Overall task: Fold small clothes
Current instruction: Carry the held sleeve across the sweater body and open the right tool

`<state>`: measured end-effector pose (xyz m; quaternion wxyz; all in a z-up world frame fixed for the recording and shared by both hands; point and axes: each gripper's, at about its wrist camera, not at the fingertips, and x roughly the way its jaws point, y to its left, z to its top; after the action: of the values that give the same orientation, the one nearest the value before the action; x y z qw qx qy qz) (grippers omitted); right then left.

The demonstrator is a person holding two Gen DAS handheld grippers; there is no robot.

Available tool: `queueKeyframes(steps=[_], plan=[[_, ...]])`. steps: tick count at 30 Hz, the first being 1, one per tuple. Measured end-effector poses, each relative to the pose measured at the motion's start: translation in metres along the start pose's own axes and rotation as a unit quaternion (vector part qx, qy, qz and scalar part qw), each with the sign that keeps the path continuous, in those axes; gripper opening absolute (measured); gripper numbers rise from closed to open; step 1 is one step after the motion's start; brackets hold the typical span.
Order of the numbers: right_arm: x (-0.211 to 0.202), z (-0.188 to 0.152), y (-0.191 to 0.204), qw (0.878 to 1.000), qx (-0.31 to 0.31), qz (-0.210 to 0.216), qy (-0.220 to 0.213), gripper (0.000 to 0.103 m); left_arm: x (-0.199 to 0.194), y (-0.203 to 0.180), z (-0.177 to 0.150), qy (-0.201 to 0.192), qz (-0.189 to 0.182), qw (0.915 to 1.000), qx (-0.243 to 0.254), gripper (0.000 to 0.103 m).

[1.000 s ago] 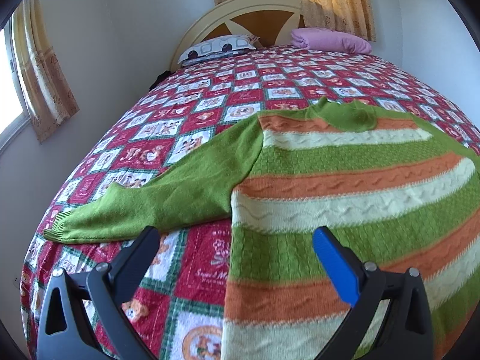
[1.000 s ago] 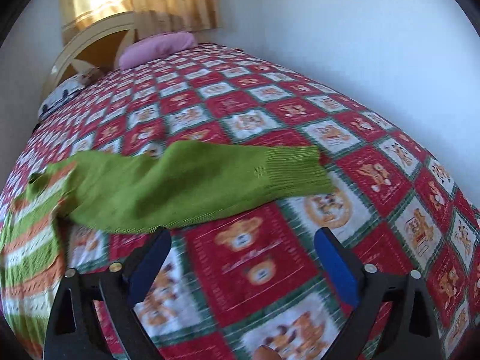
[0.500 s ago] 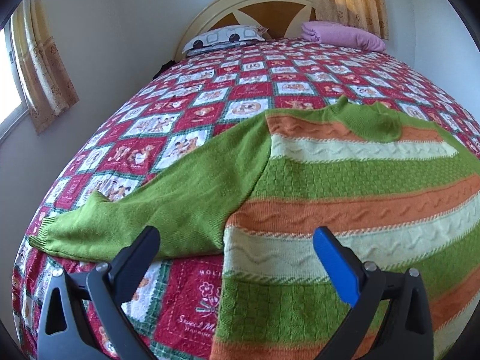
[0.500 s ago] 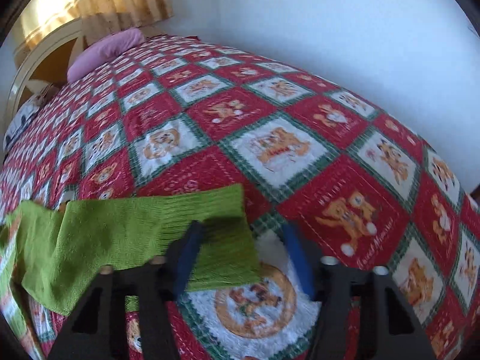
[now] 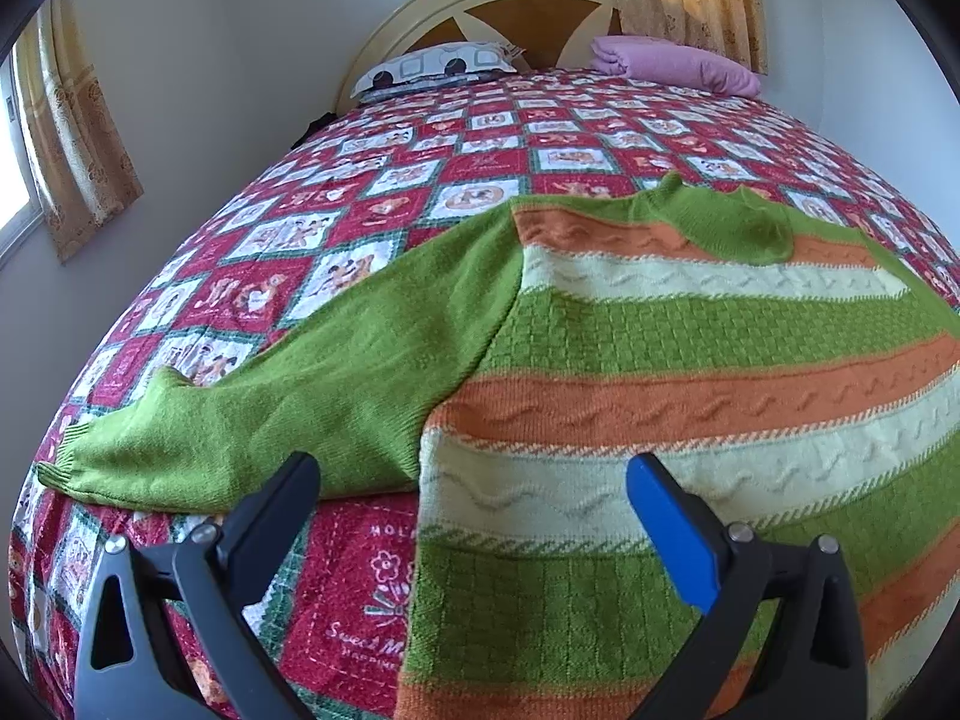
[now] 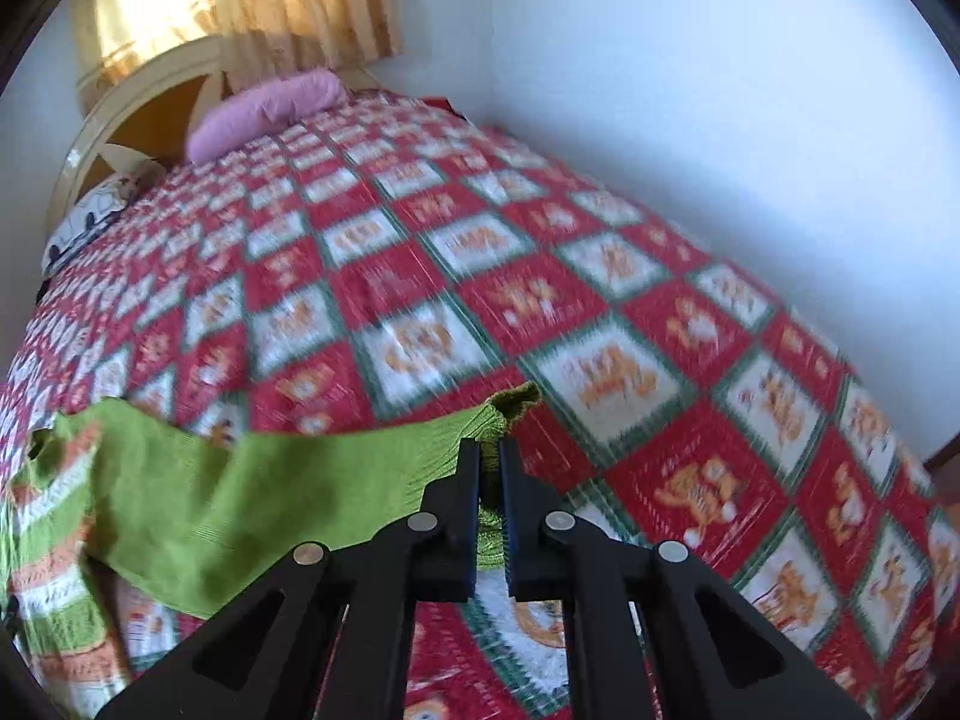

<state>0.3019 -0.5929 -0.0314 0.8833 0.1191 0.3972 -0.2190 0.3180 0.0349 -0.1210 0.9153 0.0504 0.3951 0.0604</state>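
A striped green, orange and cream sweater (image 5: pixel 690 360) lies flat on the bed, its plain green left sleeve (image 5: pixel 288 414) stretched out to the left. My left gripper (image 5: pixel 468 492) is open and empty, hovering over the sweater's left side seam near the armpit. In the right wrist view my right gripper (image 6: pixel 491 450) is shut on the cuff of the other green sleeve (image 6: pixel 288 492) and holds it lifted off the bedspread. The sweater's body (image 6: pixel 48 540) shows at the left edge there.
The bed has a red, white and green patchwork bedspread (image 5: pixel 480 156). A patterned pillow (image 5: pixel 432 69) and a pink pillow (image 5: pixel 678 66) lie by the headboard (image 5: pixel 528 6). A wall runs along the bed's right side (image 6: pixel 720 120). Curtains hang behind the headboard and at left.
My right gripper closed on the right sleeve's cuff and lifted it. My left gripper moved forward over the sweater, staying open.
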Motion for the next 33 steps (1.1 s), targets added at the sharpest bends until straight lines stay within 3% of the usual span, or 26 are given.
queueKeyframes(steps=[14, 23, 33], plan=[[-0.119, 0.057, 0.129, 0.986, -0.122, 0.039, -0.109, 0.005, -0.005, 0.036, -0.010, -0.009, -0.038, 0.9974, -0.060, 0.103], [-0.185, 0.053, 0.246, 0.954, -0.236, 0.076, -0.169, 0.005, -0.005, 0.039, -0.013, -0.013, -0.057, 0.9956, -0.074, 0.103], [-0.204, 0.004, 0.376, 0.915, -0.338, 0.135, -0.174, 0.004, 0.000, 0.052, -0.017, -0.005, -0.083, 0.9905, -0.110, 0.103]])
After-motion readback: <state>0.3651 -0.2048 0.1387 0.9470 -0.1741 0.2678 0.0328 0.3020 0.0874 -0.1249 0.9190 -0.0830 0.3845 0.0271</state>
